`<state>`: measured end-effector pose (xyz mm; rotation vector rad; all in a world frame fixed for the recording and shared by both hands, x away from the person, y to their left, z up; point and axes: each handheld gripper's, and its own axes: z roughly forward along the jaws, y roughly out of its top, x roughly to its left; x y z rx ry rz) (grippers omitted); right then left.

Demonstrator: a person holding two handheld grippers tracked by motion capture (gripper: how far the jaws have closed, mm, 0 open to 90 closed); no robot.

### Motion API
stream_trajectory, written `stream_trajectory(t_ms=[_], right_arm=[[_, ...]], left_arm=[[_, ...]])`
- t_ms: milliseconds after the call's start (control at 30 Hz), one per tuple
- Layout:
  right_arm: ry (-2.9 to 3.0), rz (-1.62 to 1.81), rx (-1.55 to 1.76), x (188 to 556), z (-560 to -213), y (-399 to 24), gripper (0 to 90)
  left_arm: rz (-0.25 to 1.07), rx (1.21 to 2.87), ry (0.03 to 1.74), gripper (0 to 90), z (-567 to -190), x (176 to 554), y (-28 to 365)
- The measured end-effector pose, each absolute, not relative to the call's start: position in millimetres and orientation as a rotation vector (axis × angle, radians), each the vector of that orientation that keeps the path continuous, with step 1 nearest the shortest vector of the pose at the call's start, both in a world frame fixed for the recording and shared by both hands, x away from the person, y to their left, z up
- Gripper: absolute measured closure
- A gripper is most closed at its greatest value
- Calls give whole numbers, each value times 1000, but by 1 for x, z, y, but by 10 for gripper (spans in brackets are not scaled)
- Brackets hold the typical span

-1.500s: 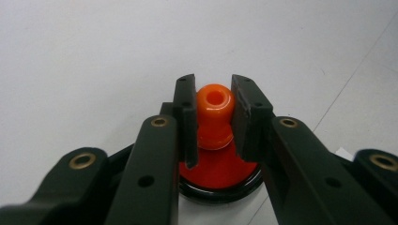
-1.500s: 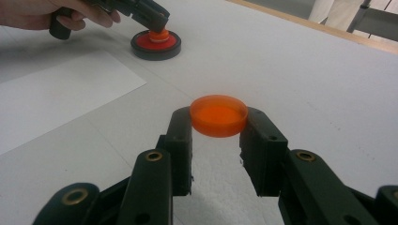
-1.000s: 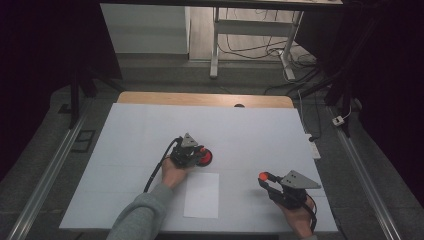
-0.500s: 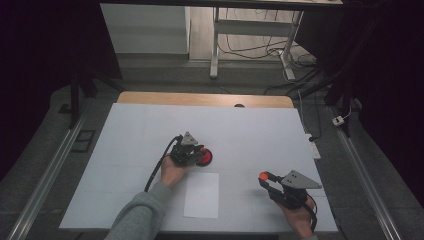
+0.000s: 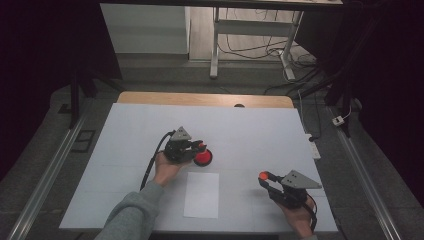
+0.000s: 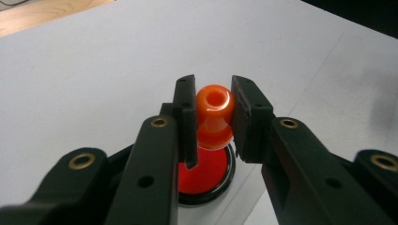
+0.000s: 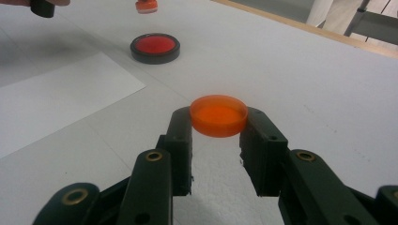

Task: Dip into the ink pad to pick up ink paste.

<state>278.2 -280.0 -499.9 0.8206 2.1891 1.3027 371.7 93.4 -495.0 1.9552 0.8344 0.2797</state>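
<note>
The orange stamp (image 6: 214, 117) sat clamped between the left gripper's (image 6: 213, 119) fingers, closed on its knob, directly above the red ink pad (image 7: 155, 48). The right gripper's (image 7: 218, 136) fingers were closed on the orange lid (image 7: 218, 115), held at their tips. Risk noted: the rounded knob could slip or tilt in the grip and smear ink off target. A white paper sheet (image 5: 201, 194) lay just beside the pad on the white desk (image 5: 260, 130). The room beyond was dark, with cables on the floor.
</note>
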Motion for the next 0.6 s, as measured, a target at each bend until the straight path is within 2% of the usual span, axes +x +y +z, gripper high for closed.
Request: stream_trajectory(t_ms=[600], right_arm=[[2187, 1301, 828, 279, -500, -282, 646]], left_arm=[[247, 1927, 810, 722, -486, 362, 107]])
